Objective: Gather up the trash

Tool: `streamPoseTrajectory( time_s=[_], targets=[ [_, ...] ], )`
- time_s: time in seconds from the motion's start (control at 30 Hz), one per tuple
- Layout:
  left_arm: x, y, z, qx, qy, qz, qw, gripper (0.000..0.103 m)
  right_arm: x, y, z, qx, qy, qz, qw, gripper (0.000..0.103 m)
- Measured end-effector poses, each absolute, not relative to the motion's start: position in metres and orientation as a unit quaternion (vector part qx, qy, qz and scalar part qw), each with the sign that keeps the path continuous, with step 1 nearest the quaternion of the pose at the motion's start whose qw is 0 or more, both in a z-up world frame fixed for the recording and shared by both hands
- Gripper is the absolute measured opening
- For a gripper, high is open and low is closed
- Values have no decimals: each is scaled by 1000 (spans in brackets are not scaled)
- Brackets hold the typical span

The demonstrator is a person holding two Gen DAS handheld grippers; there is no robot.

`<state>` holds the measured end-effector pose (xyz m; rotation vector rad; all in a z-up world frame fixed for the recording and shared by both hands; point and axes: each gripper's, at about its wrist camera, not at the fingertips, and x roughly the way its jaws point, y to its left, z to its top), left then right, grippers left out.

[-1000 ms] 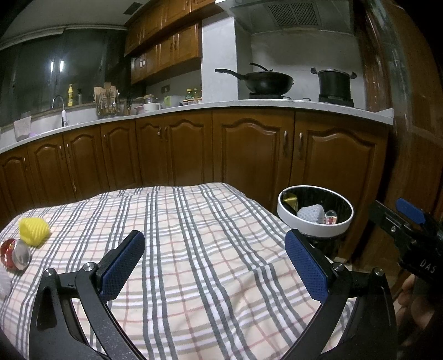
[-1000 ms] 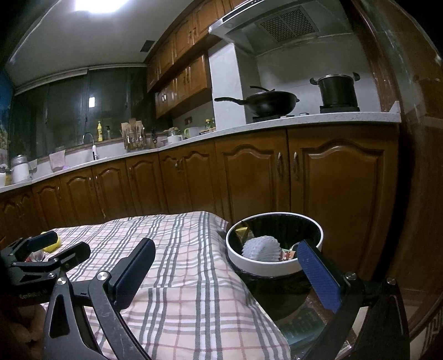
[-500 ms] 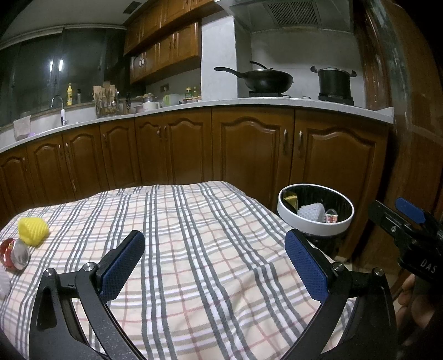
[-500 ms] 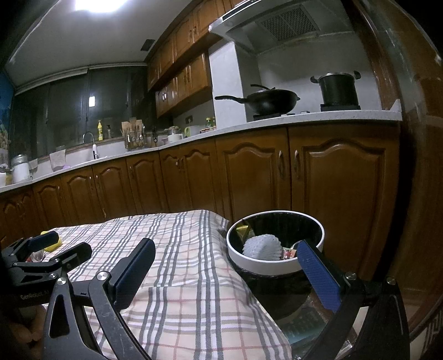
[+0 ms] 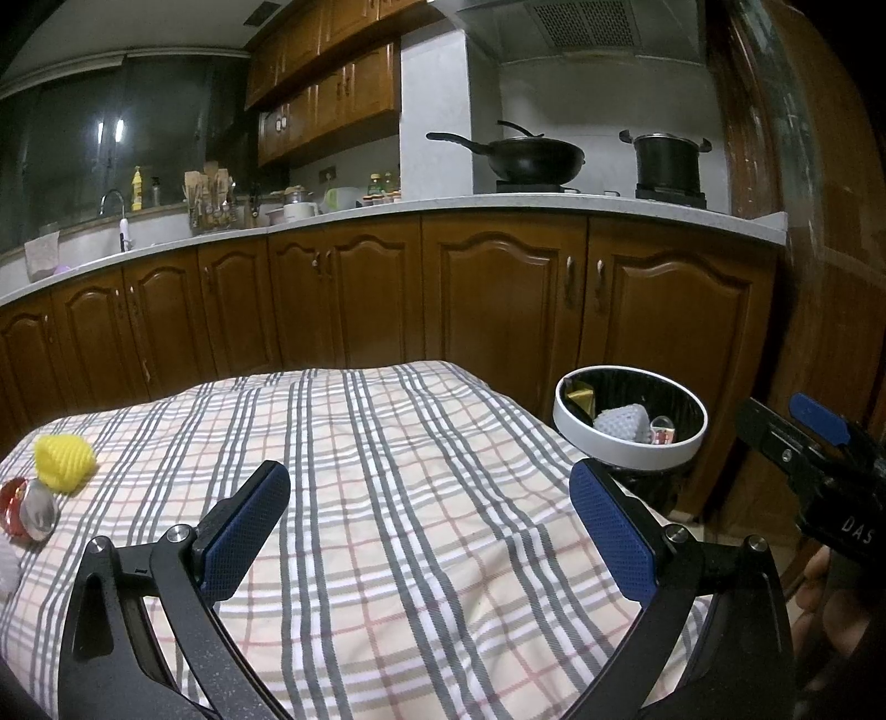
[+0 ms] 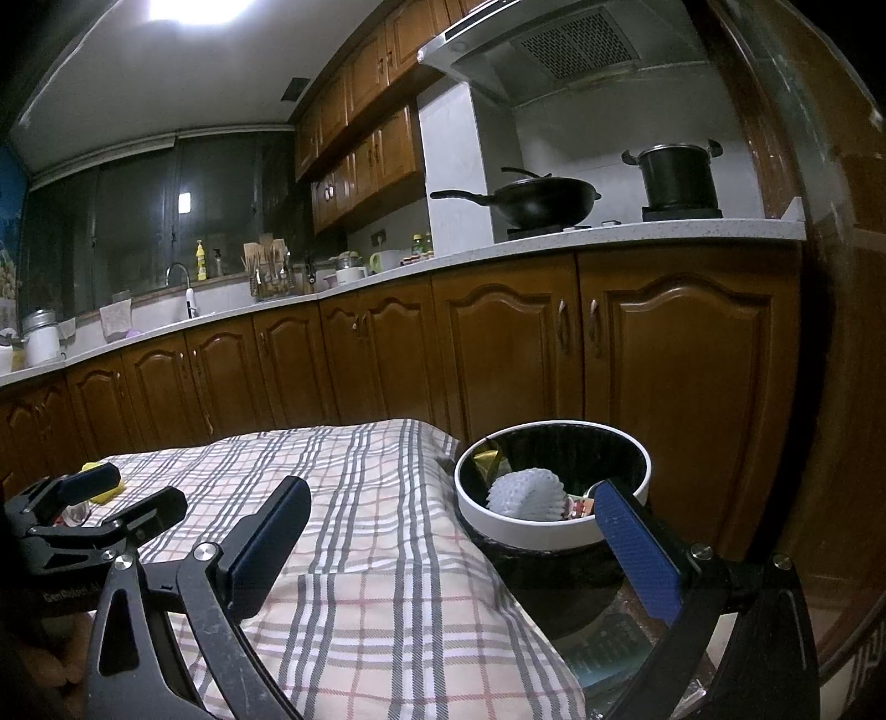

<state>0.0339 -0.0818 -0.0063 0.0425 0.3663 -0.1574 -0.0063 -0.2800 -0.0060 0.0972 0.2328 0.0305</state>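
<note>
I see the table [image 5: 421, 498] in front of the counter cabinets [image 5: 498, 310]. Trash bin [image 5: 631, 443] just off the table's right edge, foam net [image 5: 620, 422] plus 2 wrappers inside. Another foam net [image 5: 63, 462] and a round lid [image 5: 25, 507] at the table's far left. Wok [image 5: 531, 158] and pot [image 5: 667, 160] on the counter behind the bin.

— What sort of place is shown?
— A home kitchen. Brown wooden cabinets [image 5: 498, 310] are seen under a pale counter [image 5: 554, 202], with more hung above.
— What else marks it?
— A wok [image 5: 531, 158] and pot [image 5: 667, 160] are set below a hood [image 6: 559, 50]; a sink tap [image 5: 113, 199] is seen at the left.
</note>
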Motion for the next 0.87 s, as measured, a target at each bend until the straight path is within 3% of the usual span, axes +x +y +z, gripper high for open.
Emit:
streamPoseTrajectory(
  time_s=[0.87],
  targets=[
    [38,-77,-10,19,186,-82,979,103,-4,-274,-5,48,122,19,991,103]
  ],
)
